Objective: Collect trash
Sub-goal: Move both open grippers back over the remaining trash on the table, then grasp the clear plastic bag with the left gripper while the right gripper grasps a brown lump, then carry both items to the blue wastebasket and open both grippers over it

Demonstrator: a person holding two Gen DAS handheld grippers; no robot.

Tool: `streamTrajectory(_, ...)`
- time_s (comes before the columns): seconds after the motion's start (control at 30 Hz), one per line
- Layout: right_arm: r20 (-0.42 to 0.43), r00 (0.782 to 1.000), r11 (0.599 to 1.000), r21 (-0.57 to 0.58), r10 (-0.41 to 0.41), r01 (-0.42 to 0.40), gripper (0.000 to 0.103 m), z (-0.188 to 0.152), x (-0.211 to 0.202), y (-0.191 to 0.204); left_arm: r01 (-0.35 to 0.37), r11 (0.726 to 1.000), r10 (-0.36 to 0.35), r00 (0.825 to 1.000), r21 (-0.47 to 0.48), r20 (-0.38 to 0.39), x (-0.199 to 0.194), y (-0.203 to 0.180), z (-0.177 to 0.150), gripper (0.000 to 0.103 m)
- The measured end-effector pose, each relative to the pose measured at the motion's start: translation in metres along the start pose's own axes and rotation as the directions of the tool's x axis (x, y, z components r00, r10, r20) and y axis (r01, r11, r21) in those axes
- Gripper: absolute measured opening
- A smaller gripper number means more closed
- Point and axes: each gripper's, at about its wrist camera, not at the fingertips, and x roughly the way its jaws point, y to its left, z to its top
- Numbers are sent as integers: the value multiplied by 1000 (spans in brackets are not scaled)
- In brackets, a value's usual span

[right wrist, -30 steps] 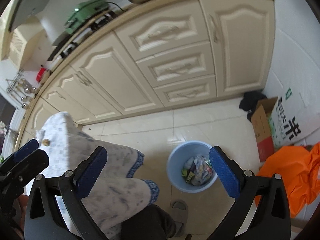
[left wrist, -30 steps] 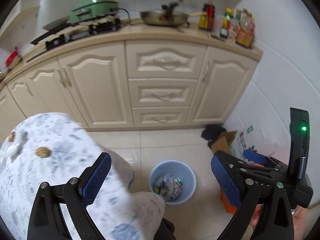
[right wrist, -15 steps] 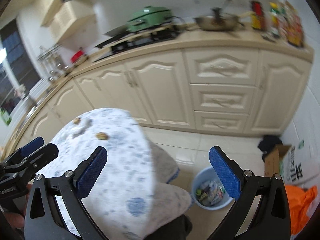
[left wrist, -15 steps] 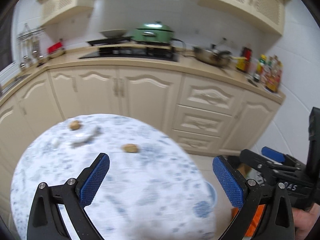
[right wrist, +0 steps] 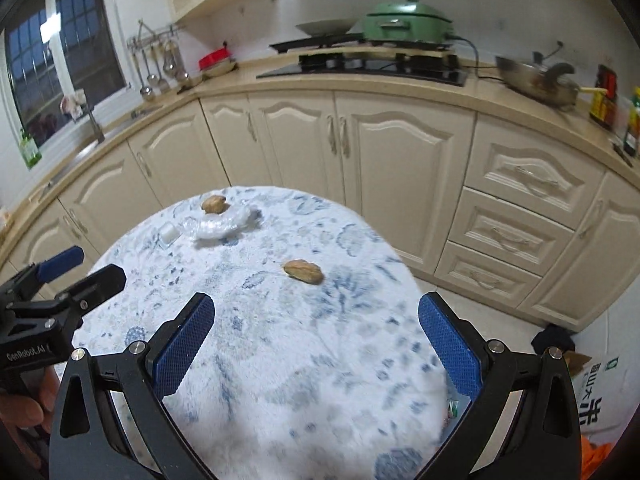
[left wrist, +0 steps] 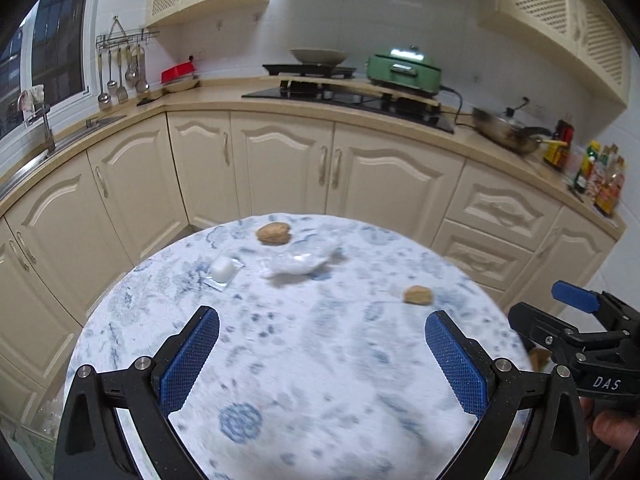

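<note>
Four trash items on worktop point(left wrist: 304, 380): two walnut shells point(left wrist: 273, 233), wrapper point(left wrist: 298, 264), packet point(left wrist: 222, 270) | left claw point(left wrist: 322, 356), right claw point(right wrist: 316, 344) released, empty, poised for pickup.

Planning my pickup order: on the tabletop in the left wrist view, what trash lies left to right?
Small white packet → far walnut shell → crumpled clear plastic wrapper → near walnut shell.

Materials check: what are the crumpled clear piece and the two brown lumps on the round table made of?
Crumpled clear wrapper: looks like thin plastic film, glossy and translucent with creases. Two brown lumps: matte, wrinkled, hard-looking surface, probably walnut shells or nuts; too small to be sure. Both sit on the blue-patterned white tablecloth, which looks like soft fabric.
</note>
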Motion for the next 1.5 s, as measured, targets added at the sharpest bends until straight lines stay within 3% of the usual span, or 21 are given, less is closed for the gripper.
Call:
streamTrajectory(0.13, -39, 999, 1000, 0, -1, 1, 103, 4, 28, 4, 15, 1000, -15, 999, 7, -31, 32, 14, 15, 102)
streamTrajectory(0.3, -77, 997, 1000, -1, -7, 7, 103, 8, 63, 4, 17, 999, -14, 998, 39, -69, 97, 23, 50, 102)
streamTrajectory(0.5, -128, 992, 1000, -23, -17, 14, 100, 11, 106, 3, 9, 993, 9, 989, 120, -149, 174, 17, 66, 102)
streamTrajectory(0.73, -163, 987, 1000, -28, -14, 10, 86, 11, 137, 0, -14, 982, 48, 982, 188, -181, 241, 12, 82, 102)
streamTrajectory(0.8, -165, 986, 999, -35, -18, 12, 80, 10, 141, 1, -17, 978, 58, 980, 210, -189, 256, 8, 83, 98)
streamTrajectory(0.87, -162, 986, 999, -48, -26, 19, 71, 9, 143, 3, -5, 976, 52, 977, 219, -209, 266, 5, 83, 79)
streamTrajectory(1.0, -143, 989, 996, -86, -39, 27, 57, 8, 144, 10, 53, 988, -18, 972, 144, -235, 278, 11, 83, 58)
streamTrajectory(1.07, -137, 990, 995, -101, -36, 22, 43, 7, 145, 13, 51, 990, -20, 973, 130, -228, 278, 13, 83, 36)
streamTrajectory(1.13, -132, 991, 994, -103, -36, 23, 36, 6, 144, 14, 66, 991, -38, 972, 113, -233, 279, 14, 82, 27)
streamTrajectory(1.17, -131, 991, 995, -94, -26, 13, 31, 6, 143, 14, 70, 992, -43, 971, 109, -234, 279, 14, 81, 23)
streamTrajectory(1.5, -128, 990, 998, 0, 63, -63, 30, -6, 118, 1, 117, 993, -108, 974, 34, -201, 244, 16, 72, 21)
